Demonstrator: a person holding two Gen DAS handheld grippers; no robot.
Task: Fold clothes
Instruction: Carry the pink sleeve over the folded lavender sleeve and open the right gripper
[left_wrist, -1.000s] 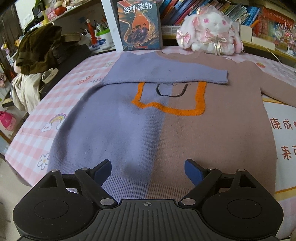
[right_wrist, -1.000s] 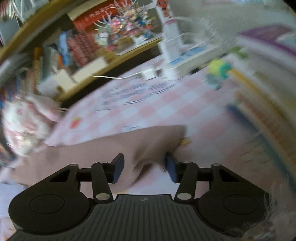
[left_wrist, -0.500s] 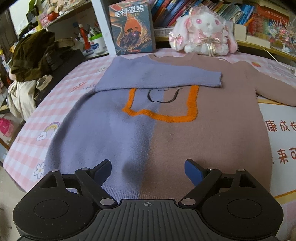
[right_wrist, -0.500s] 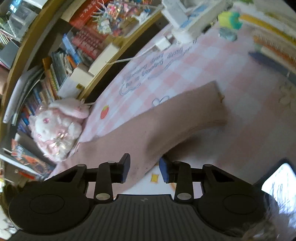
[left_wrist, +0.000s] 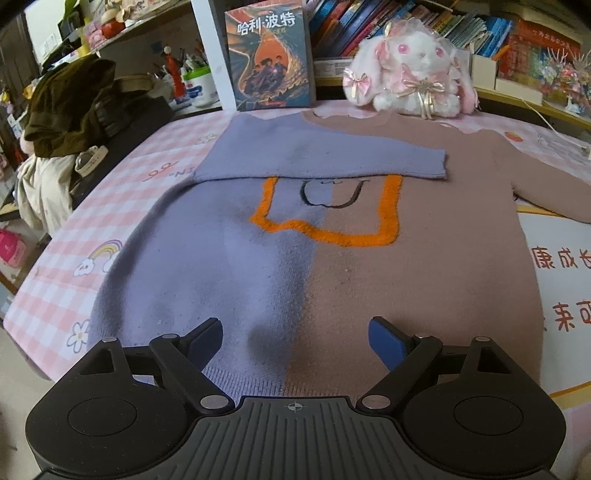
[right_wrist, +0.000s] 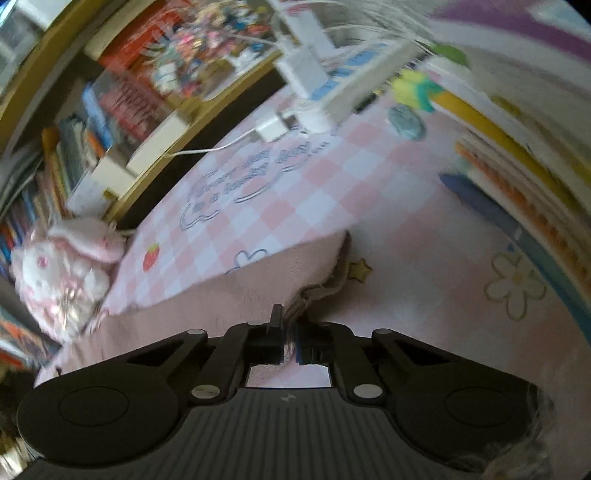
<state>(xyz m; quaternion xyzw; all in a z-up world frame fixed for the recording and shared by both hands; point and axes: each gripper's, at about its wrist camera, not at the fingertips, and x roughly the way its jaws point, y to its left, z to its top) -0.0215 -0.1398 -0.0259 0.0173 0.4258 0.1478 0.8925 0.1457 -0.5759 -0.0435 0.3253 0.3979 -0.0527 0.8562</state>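
Note:
A half purple, half brown sweater (left_wrist: 314, 258) lies flat on the pink checked table, with an orange outline on its chest. Its purple sleeve (left_wrist: 317, 162) is folded across the chest. My left gripper (left_wrist: 295, 341) hovers open above the hem, nothing between its blue pads. The brown sleeve (right_wrist: 236, 295) stretches out to the right. My right gripper (right_wrist: 290, 332) is shut on the brown sleeve near its cuff, and the cuff edge bunches up just beyond the fingers.
A white and pink plush rabbit (left_wrist: 410, 85) and an upright book (left_wrist: 269, 55) stand behind the collar. Dark clothes (left_wrist: 70, 110) are heaped at far left. A charger and cable (right_wrist: 269, 127) and stacked books (right_wrist: 517, 173) lie near the brown sleeve. Bookshelves line the back.
My right gripper has closed on the brown sleeve near the cuff, having straddled it open before. The left gripper stays open over the hem, with only a slight shift of view.

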